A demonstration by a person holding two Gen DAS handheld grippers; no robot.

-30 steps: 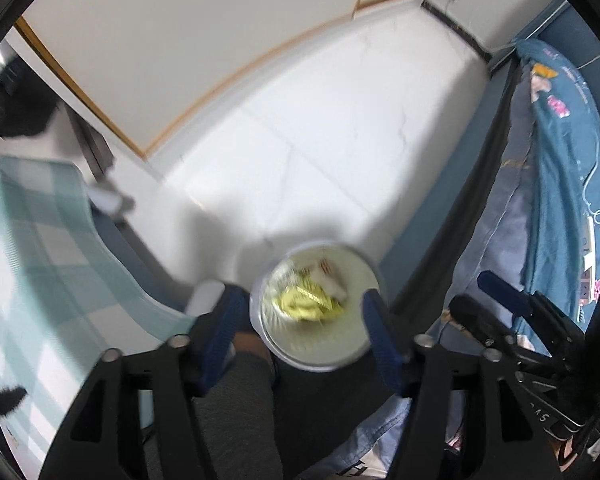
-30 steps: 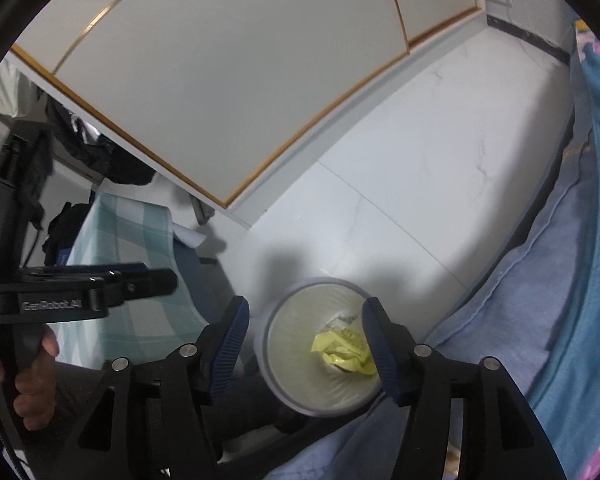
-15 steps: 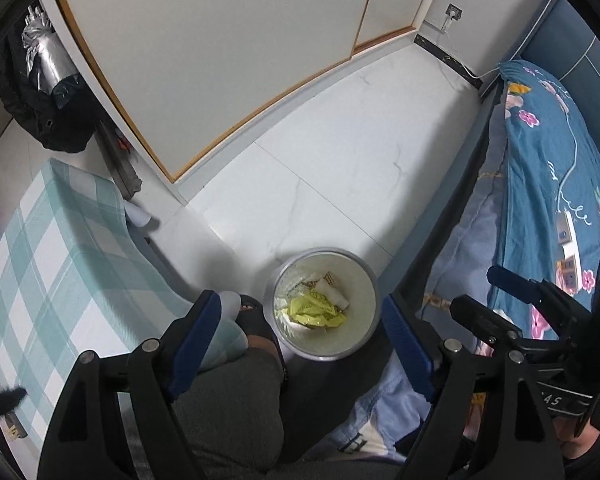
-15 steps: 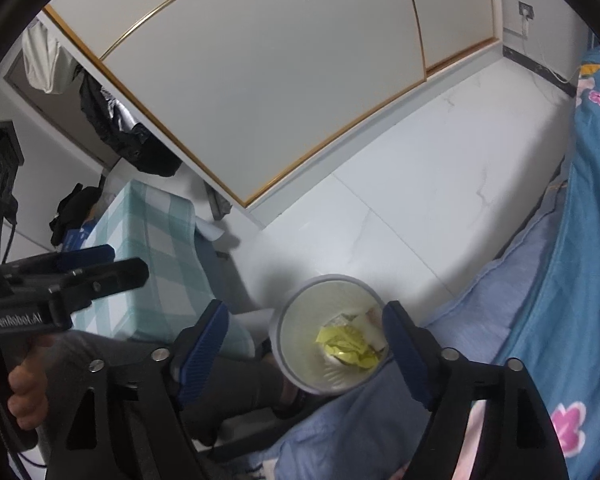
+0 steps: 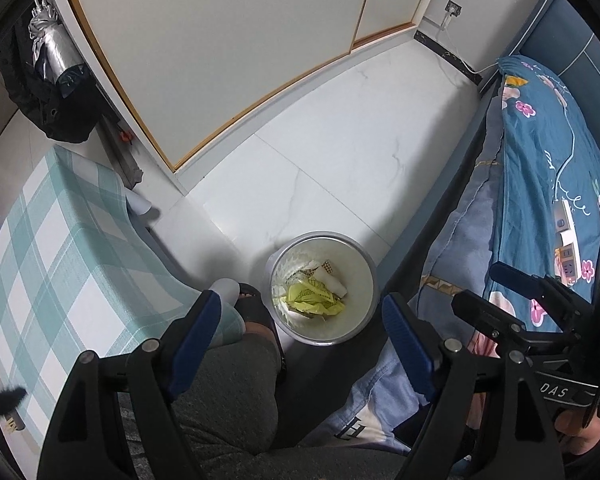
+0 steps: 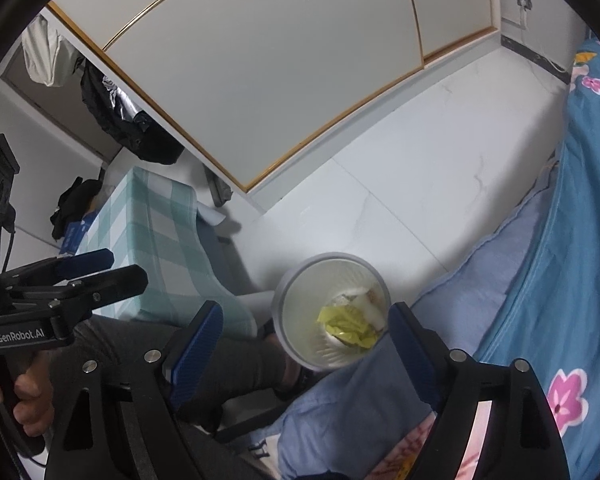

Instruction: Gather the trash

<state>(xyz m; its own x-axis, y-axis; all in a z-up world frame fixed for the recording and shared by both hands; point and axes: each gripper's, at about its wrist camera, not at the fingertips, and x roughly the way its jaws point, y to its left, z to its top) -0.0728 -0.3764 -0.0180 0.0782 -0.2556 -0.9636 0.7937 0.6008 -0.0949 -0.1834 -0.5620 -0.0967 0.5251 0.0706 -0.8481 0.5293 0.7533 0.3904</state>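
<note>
Left wrist: bin (image 5: 370,280) holds yellow wrapper (image 5: 310,300); white scraps (image 5: 332,285).

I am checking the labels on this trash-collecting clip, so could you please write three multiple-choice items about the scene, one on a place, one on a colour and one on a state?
1. Where does the trash bin stand?
A. on the checked tablecloth
B. on the white floor beside the bed
C. on the bed

2. What colour is the crumpled wrapper in the bin?
A. red
B. black
C. yellow

3. How are the left gripper and the right gripper set?
A. both open and holding nothing
B. left shut on a wrapper
C. both shut on the bin's rim

Answers:
1. B: the bin sits on the floor tiles, between the bed's edge and the person's foot.
2. C: the largest piece inside is yellow in both views.
3. A: the blue fingers of each gripper stand wide apart, above the bin, with nothing between them.
</note>
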